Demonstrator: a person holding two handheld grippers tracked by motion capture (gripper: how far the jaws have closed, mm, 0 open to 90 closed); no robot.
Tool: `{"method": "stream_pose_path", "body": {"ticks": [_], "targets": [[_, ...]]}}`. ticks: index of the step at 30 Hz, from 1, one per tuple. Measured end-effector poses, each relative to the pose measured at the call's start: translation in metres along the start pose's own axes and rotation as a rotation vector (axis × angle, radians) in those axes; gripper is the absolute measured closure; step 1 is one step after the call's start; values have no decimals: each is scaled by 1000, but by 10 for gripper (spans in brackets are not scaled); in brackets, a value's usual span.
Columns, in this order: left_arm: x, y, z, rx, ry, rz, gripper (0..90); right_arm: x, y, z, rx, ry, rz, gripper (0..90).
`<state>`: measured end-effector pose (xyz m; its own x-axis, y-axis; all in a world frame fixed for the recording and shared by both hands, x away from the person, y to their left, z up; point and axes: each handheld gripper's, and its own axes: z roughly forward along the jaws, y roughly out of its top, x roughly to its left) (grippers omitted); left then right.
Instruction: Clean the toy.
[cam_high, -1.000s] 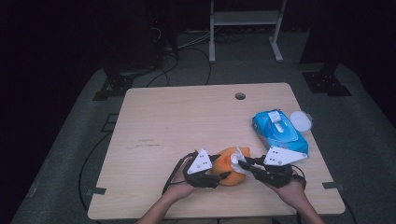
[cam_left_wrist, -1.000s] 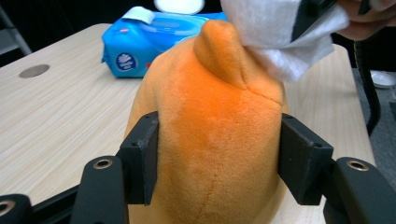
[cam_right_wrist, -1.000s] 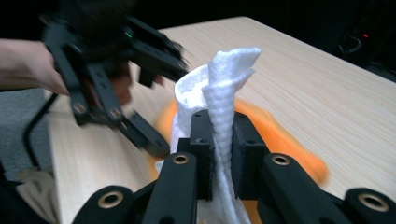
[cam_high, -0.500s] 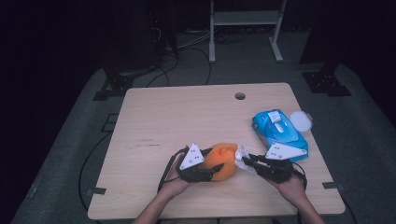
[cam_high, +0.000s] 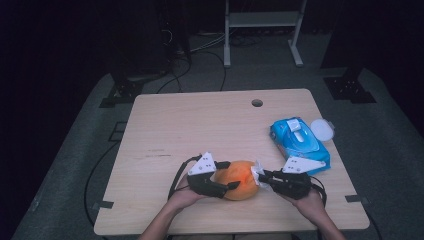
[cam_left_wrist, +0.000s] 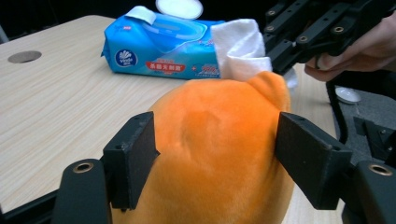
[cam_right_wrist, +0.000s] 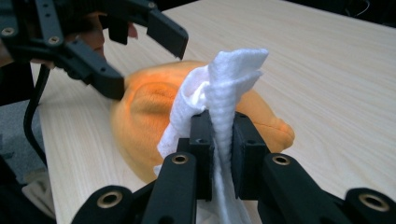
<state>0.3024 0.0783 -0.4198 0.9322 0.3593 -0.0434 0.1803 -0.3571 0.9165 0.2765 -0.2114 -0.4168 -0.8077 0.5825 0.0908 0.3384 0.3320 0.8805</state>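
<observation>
Now left hand-held gripper (cam_left_wrist: 215, 154) straddles orange plush (cam_left_wrist: 219, 154), jaws just opening.

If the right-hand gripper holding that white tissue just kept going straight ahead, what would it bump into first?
Most likely the orange plush toy: the right gripper, shut on the white wipe, points at it from close by, with the wipe's tip touching or nearly so.

You are looking at a plain orange plush toy (cam_left_wrist: 219, 154) between your left gripper's (cam_left_wrist: 217, 158) black jaws. Your right gripper's (cam_right_wrist: 220, 154) black jaws are pinching a white wipe (cam_right_wrist: 229, 88). Beyond them is lying a bright blue wipes pack (cam_left_wrist: 159, 46) with a red band and white lid.
</observation>
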Motion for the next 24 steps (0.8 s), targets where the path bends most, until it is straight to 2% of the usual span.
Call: {"method": "stream_pose_path", "body": {"ticks": [4, 6, 8, 11, 12, 16, 17, 19, 21, 24], "targets": [[-5, -3, 4, 35, -19, 10, 329, -3, -1, -4, 7, 0, 3, 794], [-8, -5, 6, 45, -36, 7, 335, -5, 0, -7, -7, -17, 15, 794], [-14, -6, 7, 69, -56, 25, 336, -7, 1, -8, -16, -28, 36, 794], [-22, -7, 5, 114, -105, 47, 334, -9, 1, -5, 3, -21, 49, 793], [-23, -5, 3, 130, -138, 47, 331, -8, 0, -3, 16, -12, 46, 792], [-21, 4, -6, 124, -219, 42, 296, -4, -6, 0, 54, 37, 25, 793], [-19, 6, -7, 114, -220, 46, 283, -3, -7, -1, 57, 48, 19, 794], [-16, 12, -9, 80, -187, 58, 250, -2, -10, -3, 61, 67, 10, 793], [-12, 15, -6, 52, -181, 59, 235, 0, -14, -5, 57, 92, -5, 793], [-6, 20, 6, 72, -178, 74, 214, 2, -18, -7, 65, 115, -20, 793]]}}
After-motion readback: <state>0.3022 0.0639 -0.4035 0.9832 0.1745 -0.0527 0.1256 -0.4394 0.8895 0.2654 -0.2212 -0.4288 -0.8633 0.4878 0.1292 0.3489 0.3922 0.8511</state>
